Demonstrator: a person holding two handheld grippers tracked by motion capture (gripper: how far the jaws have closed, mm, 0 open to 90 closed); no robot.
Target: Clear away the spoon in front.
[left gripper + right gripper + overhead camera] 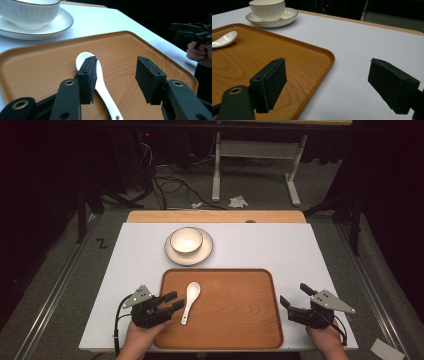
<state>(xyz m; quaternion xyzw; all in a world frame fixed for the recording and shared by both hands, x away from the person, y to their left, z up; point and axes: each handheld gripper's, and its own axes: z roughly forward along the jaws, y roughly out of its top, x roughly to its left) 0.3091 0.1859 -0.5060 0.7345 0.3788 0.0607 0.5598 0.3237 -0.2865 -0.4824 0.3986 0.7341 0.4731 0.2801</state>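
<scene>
A white ceramic spoon (190,297) lies on the wooden tray (235,310), its bowl toward the far side. My left gripper (175,300) hovers over the tray's left edge at the spoon's handle. In the left gripper view the spoon (105,95) runs up between the parted jaws of the left gripper (117,67), right beside the left pad (87,77); no pad presses on it. My right gripper (295,295) rests on the white table just right of the tray. In the right gripper view my right gripper (327,65) stands wide open with nothing between its jaws.
A white bowl (186,240) stands on a white plate (172,257) beyond the tray's far edge. The white tabletop (280,245) stretches around the tray, with a wooden strip (215,216) at its back. Cables and a stand's legs lie on the floor behind.
</scene>
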